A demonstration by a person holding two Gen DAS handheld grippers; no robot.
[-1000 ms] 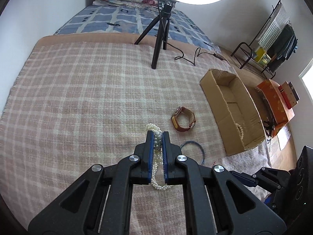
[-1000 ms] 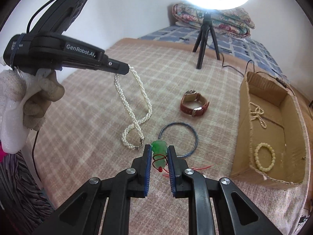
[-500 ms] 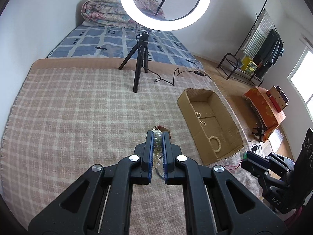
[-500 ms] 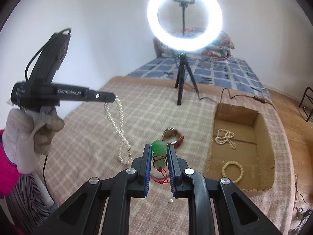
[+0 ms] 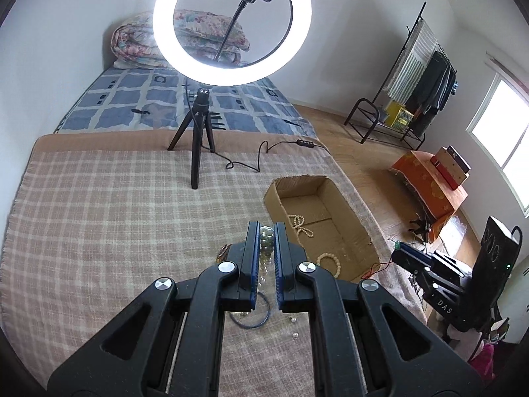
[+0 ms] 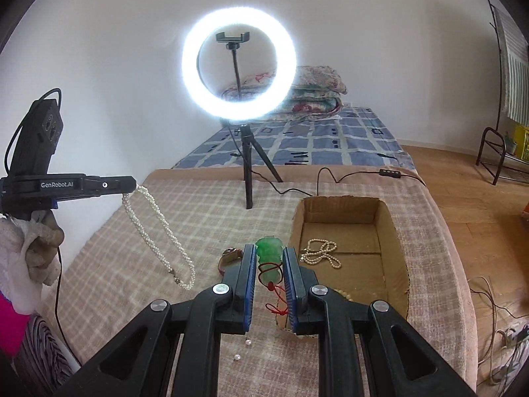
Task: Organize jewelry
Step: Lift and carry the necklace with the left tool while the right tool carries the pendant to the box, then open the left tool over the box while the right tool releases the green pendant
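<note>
Both tools were up off the bed, each carrying something. The left gripper (image 5: 266,231) was clamped on a pearl necklace (image 6: 155,228), and from the right wrist view that long strand hung in a loop from its tips, swinging free above the plaid blanket (image 5: 99,218) on the left side of the scene. The right gripper (image 6: 269,256) was closed around a green pendant (image 6: 270,256), whose red cord (image 6: 276,294) trailed down between the blue pads (image 6: 248,284). Just to the right of that pendant sat the cardboard box (image 6: 395,251), open at the top, with a smaller pearl strand (image 6: 320,253) lying on its floor and a beaded bracelet (image 5: 329,261) near its near end. A brown watch (image 6: 229,256) peeked out on the blanket just left of the right gripper's fingers. In the left wrist view a blue bangle (image 5: 254,317) lay on the blanket beneath the left tool, partly hidden by it, and a couple of loose pearls (image 6: 243,349) rested on the near part of the blanket. Farther back, the ring light (image 6: 238,63) stood lit on its tripod.
</note>
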